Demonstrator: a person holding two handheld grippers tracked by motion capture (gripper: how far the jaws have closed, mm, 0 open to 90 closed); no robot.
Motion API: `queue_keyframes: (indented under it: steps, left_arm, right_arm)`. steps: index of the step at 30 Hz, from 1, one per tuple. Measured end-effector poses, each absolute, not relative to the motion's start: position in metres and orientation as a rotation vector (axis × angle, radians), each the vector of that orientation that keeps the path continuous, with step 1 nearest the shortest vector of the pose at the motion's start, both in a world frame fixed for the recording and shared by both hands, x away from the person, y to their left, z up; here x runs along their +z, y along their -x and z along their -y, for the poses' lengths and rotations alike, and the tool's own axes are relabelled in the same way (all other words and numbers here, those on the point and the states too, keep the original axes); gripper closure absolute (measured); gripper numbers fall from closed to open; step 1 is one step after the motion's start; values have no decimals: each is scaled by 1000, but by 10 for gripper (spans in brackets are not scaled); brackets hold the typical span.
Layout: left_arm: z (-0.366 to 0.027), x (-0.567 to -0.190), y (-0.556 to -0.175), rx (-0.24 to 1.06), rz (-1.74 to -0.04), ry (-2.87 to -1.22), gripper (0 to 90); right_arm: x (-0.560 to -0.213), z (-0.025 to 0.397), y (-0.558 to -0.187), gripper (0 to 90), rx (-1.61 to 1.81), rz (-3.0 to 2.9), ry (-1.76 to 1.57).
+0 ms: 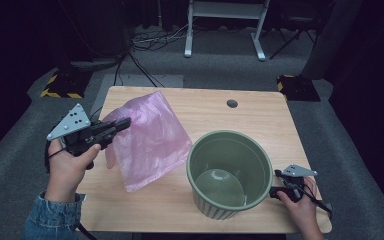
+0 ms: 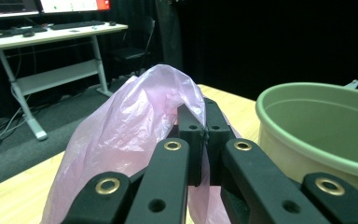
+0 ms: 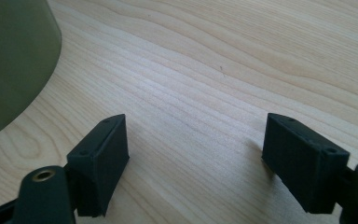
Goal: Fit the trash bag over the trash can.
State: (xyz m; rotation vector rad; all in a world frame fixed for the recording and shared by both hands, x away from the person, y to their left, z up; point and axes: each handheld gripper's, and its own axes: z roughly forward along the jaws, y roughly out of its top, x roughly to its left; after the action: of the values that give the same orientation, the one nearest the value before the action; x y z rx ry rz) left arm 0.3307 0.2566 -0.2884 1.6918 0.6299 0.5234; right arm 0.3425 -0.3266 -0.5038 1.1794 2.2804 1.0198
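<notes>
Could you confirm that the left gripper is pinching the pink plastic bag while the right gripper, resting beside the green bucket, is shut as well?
Not quite: the right gripper is open. The right gripper view shows its jaws spread wide over bare table beside the green bucket. The left gripper is indeed pinching the pink plastic bag.

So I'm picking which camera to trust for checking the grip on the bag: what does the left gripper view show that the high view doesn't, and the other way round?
Left gripper view alone: the jaws of the left hand-held gripper shut on a fold of the pink bag, plus a desk with screens behind.

High view alone: the whole table, the right hand-held gripper low beside the green bucket, and both of the person's hands.

Shared: the bag, the bucket and the table.
</notes>
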Motion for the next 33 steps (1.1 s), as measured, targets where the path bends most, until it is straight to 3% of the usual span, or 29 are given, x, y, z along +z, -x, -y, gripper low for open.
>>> queue_keyframes:
  steps: [22,33]
  left_arm:
    - [-278,-246,-337,470,-559,-1584,894]
    - [-260,-238,-341,432,-492,-1568,894]
  right_arm:
    - [-504,327,-343,227,1022,-2281,-1181]
    - [-504,327,-343,227,1022,-2280,-1180]
